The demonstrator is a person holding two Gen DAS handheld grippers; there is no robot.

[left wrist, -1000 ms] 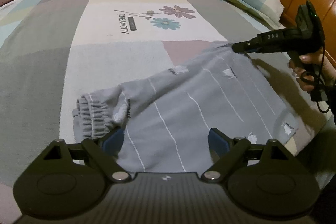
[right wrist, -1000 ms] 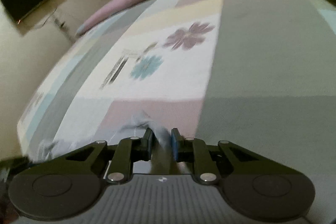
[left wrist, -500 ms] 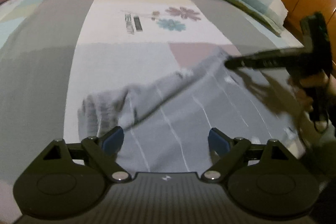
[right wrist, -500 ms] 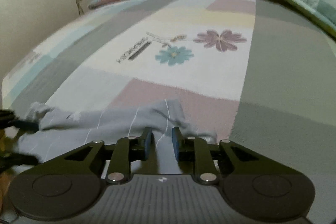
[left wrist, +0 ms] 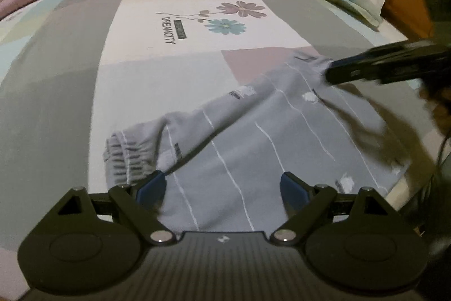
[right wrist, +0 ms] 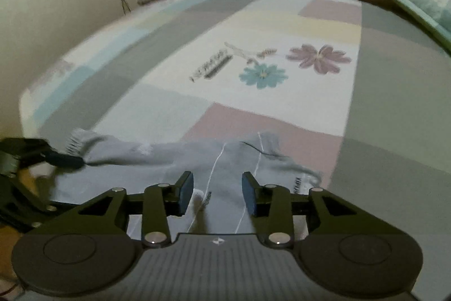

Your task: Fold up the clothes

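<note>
left gripper (left wrist: 222, 188): I've got the jaws spread wide, nothing between the blue pads, held low and level.
right gripper (right wrist: 217, 192): my jaws parted, a moderate gap, nothing pinched.
right gripper in left view: blurred, reaching in from the right.
hand (left wrist: 439, 103): blurred, behind that gripper.

Grey garment (left wrist: 253, 132) with thin white stripes; patchwork sheet (left wrist: 70, 92) in grey, cream and pink, 2 flowers (left wrist: 234, 16) upper centre.

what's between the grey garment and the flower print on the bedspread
Only bare bedspread: a pink patch, then white, between the garment and the flower print. The right wrist view shows it best.
</note>
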